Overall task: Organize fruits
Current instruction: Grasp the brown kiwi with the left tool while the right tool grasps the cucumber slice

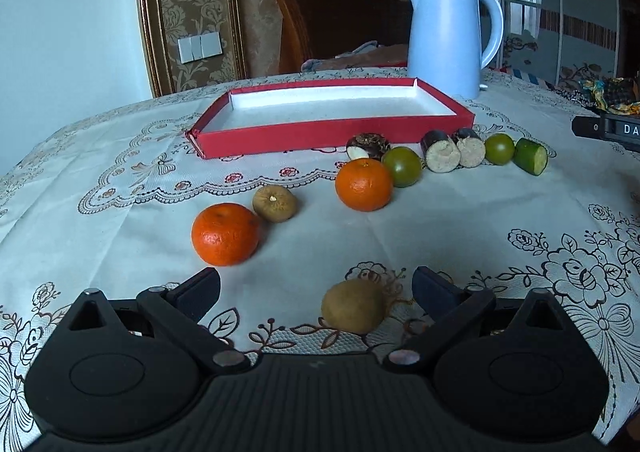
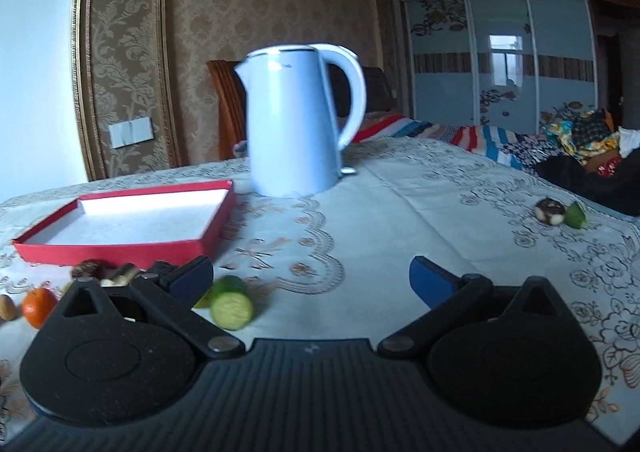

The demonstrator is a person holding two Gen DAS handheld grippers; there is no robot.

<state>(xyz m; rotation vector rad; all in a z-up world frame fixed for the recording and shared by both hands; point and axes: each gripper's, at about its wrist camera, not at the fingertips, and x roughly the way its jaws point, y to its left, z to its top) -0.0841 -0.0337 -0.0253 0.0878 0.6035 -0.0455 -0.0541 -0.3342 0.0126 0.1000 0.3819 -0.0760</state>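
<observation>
Tray (image 1: 332, 134) red, white inside, nothing in it yet; sits mid-table in front of kettle (image 1: 450, 40). All fruit lies on the cloth (image 1: 440, 220) outside the tray, so sorting looks not begun (judgement).

Left gripper (image 1: 316, 288): jaws wide apart, holding nothing. A kiwi (image 1: 354, 306) lies on the cloth between the fingers, nearer the right one, not touching either as far as visible. Placement reads as a pre-grasp line-up: fruit centred enough to close on. Likely first pick.

Other fruit, left view: orange (image 1: 225, 234) w/ a 2nd kiwi (image 1: 275, 203) just beside it; 2nd orange (image 1: 363, 184) touching a green tomato (image 1: 402, 166). Row just in front of tray's near wall: dark chestnut-like piece (image 1: 368, 145), two cut dark-skinned pieces (image 1: 440, 151), another green tomato (image 1: 499, 148), cucumber stub (image 1: 531, 155).

Right gripper (image 2: 312, 280): jaws also wide, empty. Hangs low over cloth; cucumber stub (image 2: 232, 308) just beside its left finger, not between the fingers. View blurred, so exact height can't be told. Far right of the table: one more dark piece (image 2: 550, 210) w/ a green wedge (image 2: 576, 215) touching it, well apart from the rest.

Risk note: round fruit may roll if a finger nudges it.
</observation>
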